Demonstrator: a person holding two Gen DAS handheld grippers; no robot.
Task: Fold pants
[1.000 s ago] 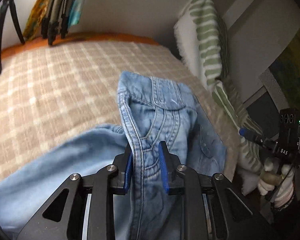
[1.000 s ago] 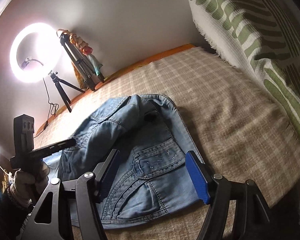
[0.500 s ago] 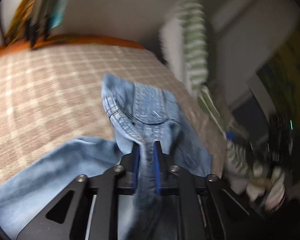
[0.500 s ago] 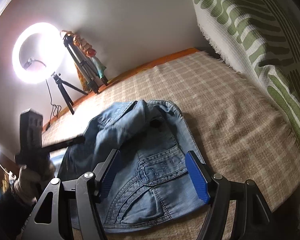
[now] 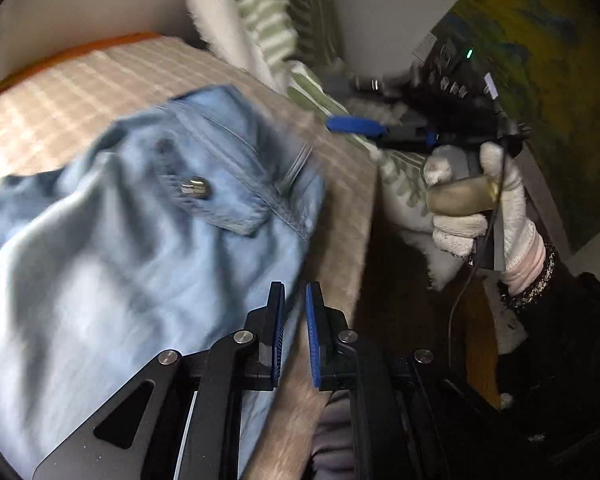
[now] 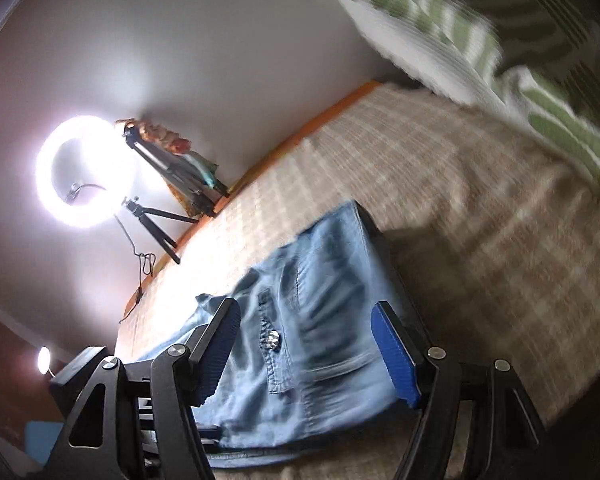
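1. on the beige checked bed cover (image 6: 480,208) lie the light blue denim pants (image 6: 312,320), waist end up, fly button showing, still bunched.
2. my left fingers (image 5: 295,336) are nearly shut with no denim between them; my right fingers (image 6: 306,356) hover wide open, empty.
3. i judge folding barely begun: smoothing and every fold remain.
4. beyond: green-striped pillow (image 6: 500,40), glowing ring light (image 6: 86,170).

One pair of jeans (image 6: 312,344), two hand-held grippers, one ring light (image 6: 85,172), two tripods, one striped pillow (image 6: 500,40).
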